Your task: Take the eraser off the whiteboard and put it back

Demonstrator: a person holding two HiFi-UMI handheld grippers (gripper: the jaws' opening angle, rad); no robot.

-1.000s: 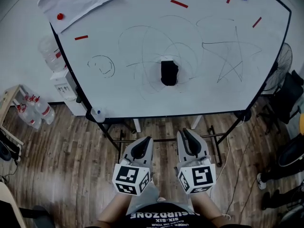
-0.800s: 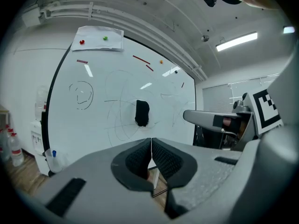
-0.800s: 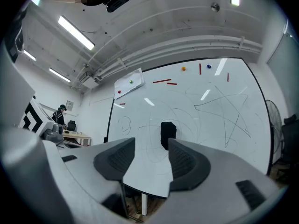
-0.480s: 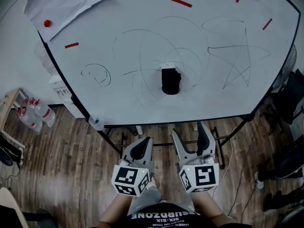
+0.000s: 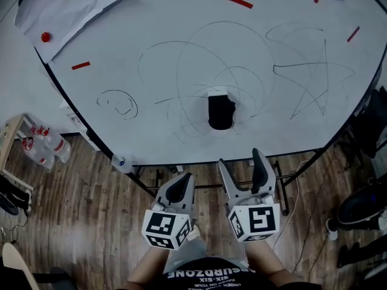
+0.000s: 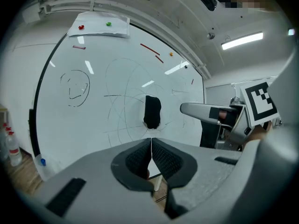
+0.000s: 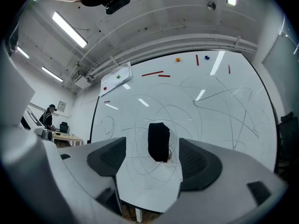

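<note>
Nothing is done yet: the eraser (image 5: 221, 112) sits mid-frame on the whiteboard (image 5: 121, 47), the right gripper (image 5: 240, 159) has just been opening wide, empty and short of it, and the left gripper (image 5: 185, 177) is closed and empty.

Office: whiteboard (image 5: 121, 47), ceiling strip lights (image 7: 70, 29), desk (image 7: 62, 137).

Under me runs a wood-plank floor (image 5: 78, 222), streaked brown and grey. At my left a pale wooden rack (image 5: 12, 128) stands by the white wall (image 5: 24, 89), with water bottles (image 5: 51, 145) just beside it and dark shoes (image 5: 9, 201) on the boards nearby. A thin white cable (image 5: 294, 199) trails over the floor at my right. Overhead, long tube lights (image 7: 70, 29) shine on a white ceiling (image 7: 163, 17). Far off at the left stands a desk (image 7: 63, 137) with a person (image 7: 48, 116) by it.
</note>
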